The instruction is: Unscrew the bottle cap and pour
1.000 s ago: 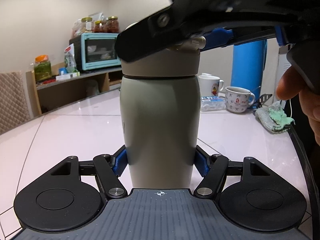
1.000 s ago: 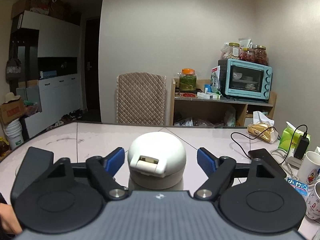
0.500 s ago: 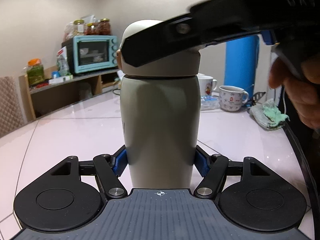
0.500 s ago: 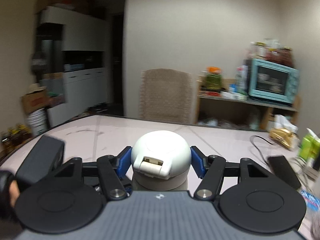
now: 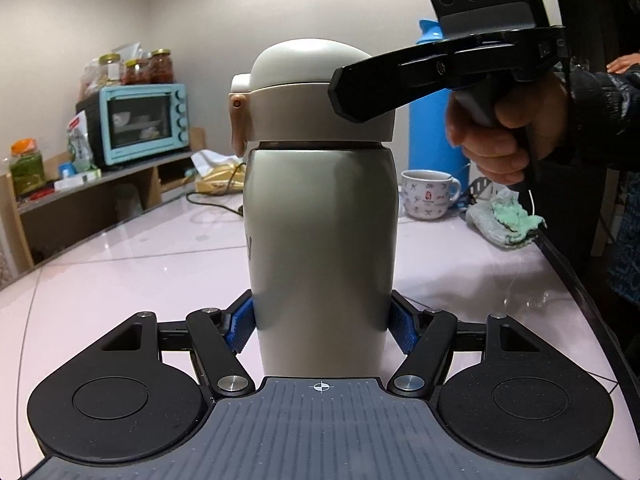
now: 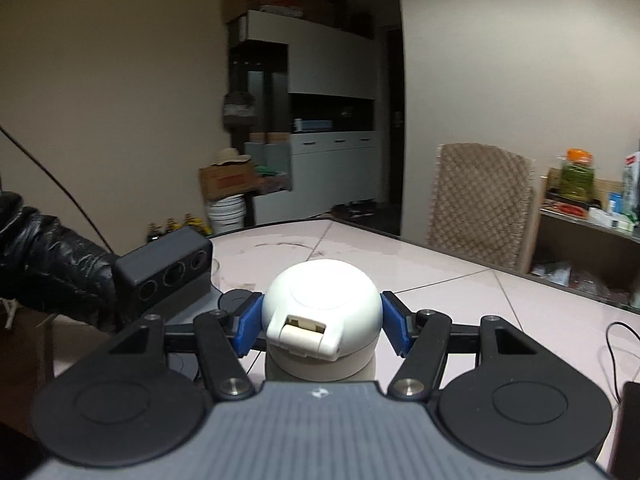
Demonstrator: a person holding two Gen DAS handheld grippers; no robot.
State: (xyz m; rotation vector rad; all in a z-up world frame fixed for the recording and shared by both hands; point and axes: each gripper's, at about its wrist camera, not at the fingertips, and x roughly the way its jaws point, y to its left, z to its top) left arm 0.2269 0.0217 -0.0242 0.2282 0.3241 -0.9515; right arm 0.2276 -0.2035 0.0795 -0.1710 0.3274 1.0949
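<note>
We see our right gripper closed around the white domed cap of the bottle, a blue pad pressed against each side. The cap's latch faces us. Left of the cap sits our left gripper, and beyond the cap on the right stands a quilted chair.

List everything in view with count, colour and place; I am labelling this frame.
bottle: 1, grey, upright on the table
cap: 1, cream, on the bottle
table: 1, pale pink
mug: 1, white patterned, behind the bottle
cloth: 1, green, right table edge
toaster oven: 1, teal, on the shelf
chair: 1, beige quilted, far side
left tongs: shut on the bottle
right tongs: shut on the cap
</note>
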